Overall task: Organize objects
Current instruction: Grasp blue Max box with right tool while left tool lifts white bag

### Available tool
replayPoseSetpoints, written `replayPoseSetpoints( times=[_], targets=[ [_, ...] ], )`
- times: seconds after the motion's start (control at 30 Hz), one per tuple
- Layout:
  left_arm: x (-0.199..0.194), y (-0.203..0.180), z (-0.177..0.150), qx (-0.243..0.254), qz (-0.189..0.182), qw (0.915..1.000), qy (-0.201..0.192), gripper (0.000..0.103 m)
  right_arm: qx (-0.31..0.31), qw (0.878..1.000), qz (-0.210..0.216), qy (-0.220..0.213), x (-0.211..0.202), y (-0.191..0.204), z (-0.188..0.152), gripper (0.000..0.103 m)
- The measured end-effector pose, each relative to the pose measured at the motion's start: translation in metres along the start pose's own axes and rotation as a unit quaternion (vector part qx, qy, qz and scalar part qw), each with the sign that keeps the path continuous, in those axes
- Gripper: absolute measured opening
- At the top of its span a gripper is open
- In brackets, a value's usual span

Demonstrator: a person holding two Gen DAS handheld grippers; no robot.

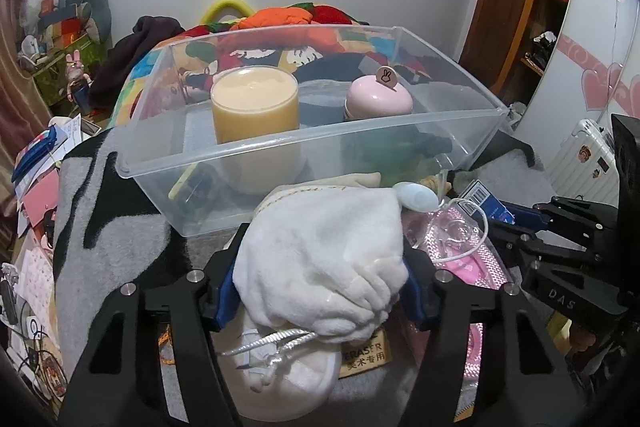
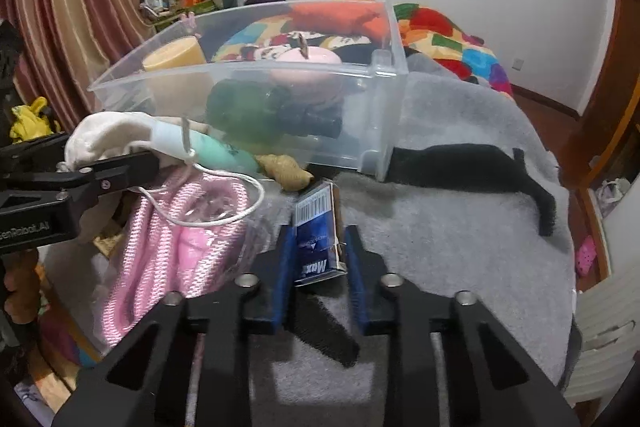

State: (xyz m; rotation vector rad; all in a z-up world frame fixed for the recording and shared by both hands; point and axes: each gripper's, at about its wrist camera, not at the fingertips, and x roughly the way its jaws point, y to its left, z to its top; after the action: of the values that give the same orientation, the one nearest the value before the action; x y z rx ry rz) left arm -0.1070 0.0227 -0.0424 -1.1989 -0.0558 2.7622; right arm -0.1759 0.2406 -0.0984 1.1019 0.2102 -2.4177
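A clear plastic bin (image 1: 168, 163) stands on the grey blanket, with a cream candle jar (image 1: 256, 103), a pink round container (image 1: 378, 97) and dark green items inside. My left gripper (image 1: 320, 267) is shut on a white fluffy drawstring pouch (image 1: 320, 251) just in front of the bin. My right gripper (image 2: 318, 247) is shut on a small blue box (image 2: 316, 231) with a barcode, right of the pouch and near the bin's front corner (image 2: 380, 131). The left gripper also shows in the right wrist view (image 2: 120, 167).
A pink rope in clear wrap (image 2: 168, 247), a pale blue and green oval gadget on a white cord (image 2: 200, 147) and a tan shell (image 2: 284, 169) lie between the grippers. An eraser box (image 1: 366, 355) lies under the pouch. Cluttered papers (image 1: 32, 227) lie left; a colourful quilt (image 2: 452, 39) behind.
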Motion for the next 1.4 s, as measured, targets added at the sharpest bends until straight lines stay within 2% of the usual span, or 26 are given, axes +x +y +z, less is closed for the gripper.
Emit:
replayPoseSetpoints(
  times=[0.3, 0.97, 1.4],
  targets=[
    [-0.024, 0.007, 0.002, -0.018, -0.011, 0.9994, -0.027, 0.059, 0.010, 1.000, 0.000, -0.012, -0.008, -0.006, 0.006, 0.018],
    [-0.073, 0.015, 0.025, -0.029, -0.018, 0.9950, -0.094, 0.055, 0.022, 0.995, -0.002, -0.096, -0.057, -0.013, 0.041, 0.017],
    [-0.094, 0.016, 0.048, -0.026, -0.014, 0.9909, -0.131, 0.055, 0.019, 0.991, 0.004, -0.132, -0.064, -0.008, 0.070, 0.017]
  ],
)
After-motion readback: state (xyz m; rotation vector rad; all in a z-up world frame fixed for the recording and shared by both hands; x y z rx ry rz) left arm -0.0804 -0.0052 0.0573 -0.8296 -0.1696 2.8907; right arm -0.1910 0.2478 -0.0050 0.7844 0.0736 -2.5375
